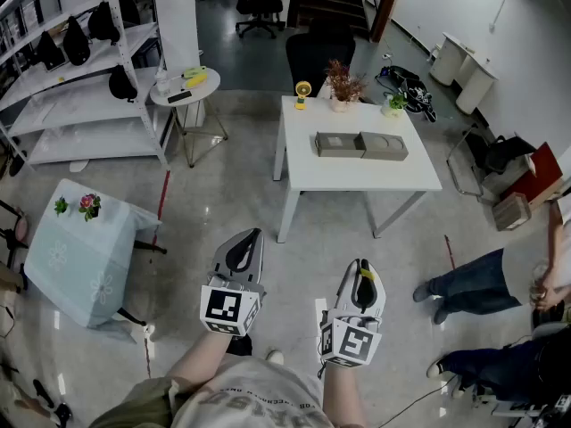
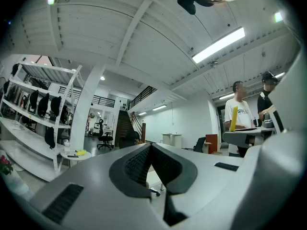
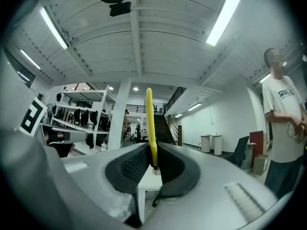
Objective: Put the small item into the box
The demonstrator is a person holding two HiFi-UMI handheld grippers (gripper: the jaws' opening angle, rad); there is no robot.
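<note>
A shelving rack (image 1: 80, 105) runs off the left edge. The left gripper (image 1: 248, 242) has its jaws pressed together, empty. The right gripper (image 1: 361, 267) pinches a thin yellow item (image 3: 149, 123), seen edge-on, shape unclear. The grey box (image 1: 339, 152) sits on the white table (image 1: 357, 176) well ahead; a person's legs (image 1: 464, 283) are cropped at right

Grey hand-held grippers (image 1: 252, 235), black-and-white marker cubes (image 1: 230, 308)
</note>
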